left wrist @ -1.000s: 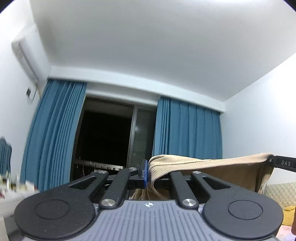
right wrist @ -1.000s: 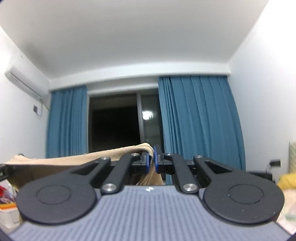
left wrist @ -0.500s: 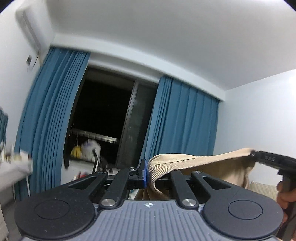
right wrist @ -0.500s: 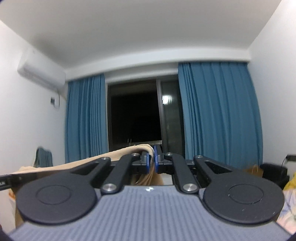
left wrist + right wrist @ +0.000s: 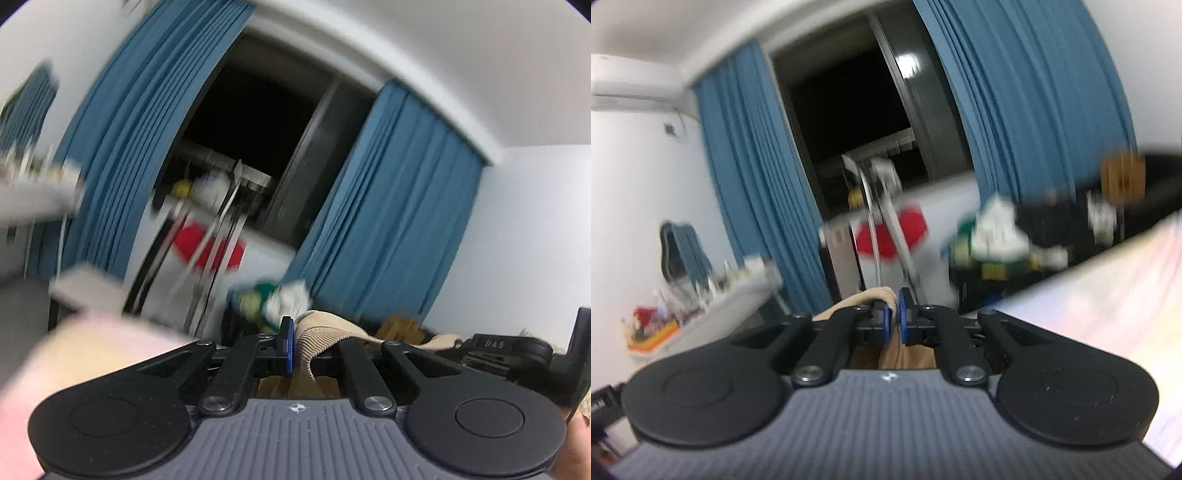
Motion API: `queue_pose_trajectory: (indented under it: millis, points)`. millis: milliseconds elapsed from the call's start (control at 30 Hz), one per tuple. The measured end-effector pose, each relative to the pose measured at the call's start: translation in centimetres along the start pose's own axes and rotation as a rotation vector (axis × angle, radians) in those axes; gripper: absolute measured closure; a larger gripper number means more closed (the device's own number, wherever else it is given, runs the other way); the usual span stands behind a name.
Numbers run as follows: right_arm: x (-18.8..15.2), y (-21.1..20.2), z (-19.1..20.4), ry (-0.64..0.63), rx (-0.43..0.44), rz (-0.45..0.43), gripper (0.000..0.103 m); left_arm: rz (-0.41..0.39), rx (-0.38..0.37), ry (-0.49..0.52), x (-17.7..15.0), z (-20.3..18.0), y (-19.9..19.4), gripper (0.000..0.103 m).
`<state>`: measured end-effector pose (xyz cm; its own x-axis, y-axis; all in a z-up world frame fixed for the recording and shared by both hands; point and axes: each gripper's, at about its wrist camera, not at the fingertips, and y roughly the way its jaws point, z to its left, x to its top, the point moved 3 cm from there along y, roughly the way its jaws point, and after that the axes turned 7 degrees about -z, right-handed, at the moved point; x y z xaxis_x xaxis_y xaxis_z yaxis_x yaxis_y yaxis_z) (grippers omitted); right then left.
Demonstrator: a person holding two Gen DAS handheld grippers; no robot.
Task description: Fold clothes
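Left wrist view first: the left gripper [image 5: 295,345] has its jaws clamped on the ribbed edge of a tan corduroy garment [image 5: 325,332], w/ the blue pad on the left finger pressed right against the cloth. The fabric bunches up over the right finger and hangs down between the arms. Off to the right you can see the right gripper [image 5: 517,350] from the side, black, "DAS" lettering on it, close by, tan cloth at its tip too. Bg is pretty smeared: blue curtains [image 5: 388,206], dark window [image 5: 266,122], some blurry clutter incl. something red and white. A pale pink surface [image 5: 66,354] fills the lower left, prob a bed but can't tell for sure.

Right wrist view: jaws of the right gripper [image 5: 893,317] are pinched together on the same tan garment [image 5: 875,295], both blue pads nearly meeting w/ a ribbed hem poking up between them, rest of the cloth dropping below the fingers. Whole frame tilted and blurry. AC unit [image 5: 631,96] top left on the wall, cluttered tabletop [image 5: 713,306] at left, pinkish-white bedding [image 5: 1108,288] at right.
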<state>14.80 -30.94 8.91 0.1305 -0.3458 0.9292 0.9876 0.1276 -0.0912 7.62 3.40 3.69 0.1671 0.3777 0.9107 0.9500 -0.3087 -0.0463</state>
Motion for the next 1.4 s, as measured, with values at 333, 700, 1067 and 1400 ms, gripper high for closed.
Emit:
queue_pose_trajectory:
  millis: [333,700,1067,1400]
  points:
    - [-16.4,4.0,-5.3,0.131,-0.044,0.237,0.092,0.171,0.083,-0.004,-10.4,7.9,0.7,0.098]
    - [-21.6,3.2,-4.9,0.305,-0.049,0.483,0.045,0.123,0.14,0.028,-6.4,4.9,1.0,0.098]
    - [-25.5,2.2,-3.8,0.387,-0.056,0.555,0.055,0.098,0.184,0.011,-4.8,4.7,-0.1,0.097]
    - [-19.8,-0.2,-5.0,0.289,-0.137,0.345,0.097,0.161,0.198,0.094,-6.6,4.1,0.8,0.077]
